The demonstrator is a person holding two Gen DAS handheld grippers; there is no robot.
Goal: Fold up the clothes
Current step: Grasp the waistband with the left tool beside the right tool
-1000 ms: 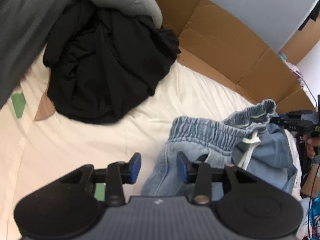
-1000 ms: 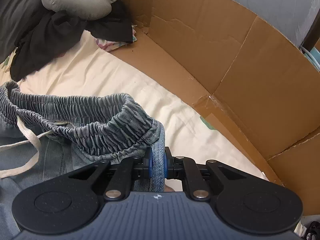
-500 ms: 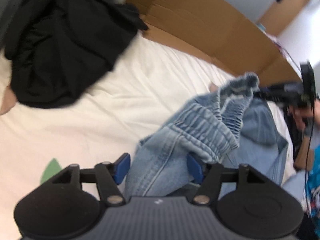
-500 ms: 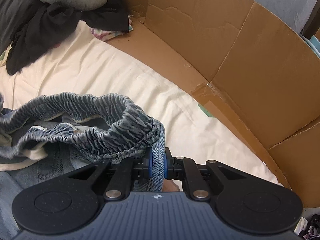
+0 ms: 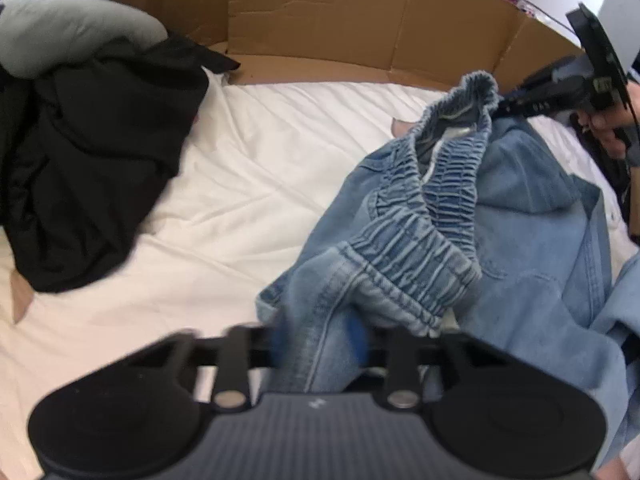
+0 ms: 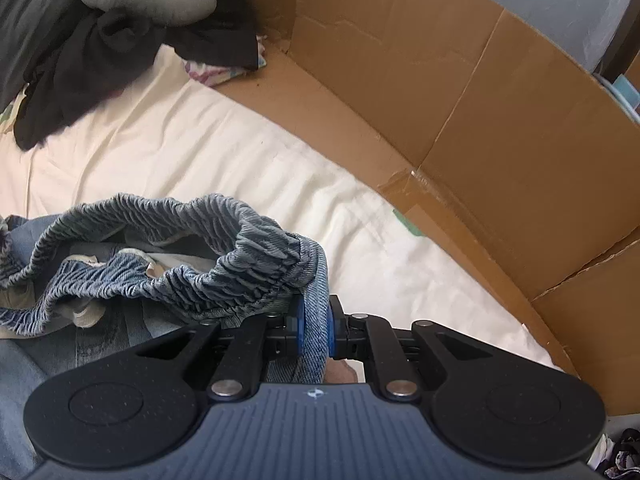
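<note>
The denim trousers (image 5: 500, 216) lie crumpled on the white bed sheet (image 5: 260, 184), right of centre, with the elastic waistband (image 5: 420, 248) lifted clear of the sheet and stretched between the two grippers.

Left gripper (image 5: 320, 344): jaws closing, with a fold of denim just below the waistband between them. The blue pads are blurred, so contact appears made but cannot be confirmed beyond doubt.

Right gripper (image 6: 313, 330): jaws nearly together, clamped on the waistband edge, a strip of denim pinched between the blue pads. In the left wrist view this gripper (image 5: 500, 108) holds the far end of the waistband raised, with the person's hand (image 5: 608, 128) behind it.

A heap of black clothing (image 5: 92, 152) sits on the sheet to the left, well apart from the trousers, with a grey cushion (image 5: 68, 36) resting against its top. Cardboard panels (image 5: 320, 20) stand along the far edge of the bed.
</note>
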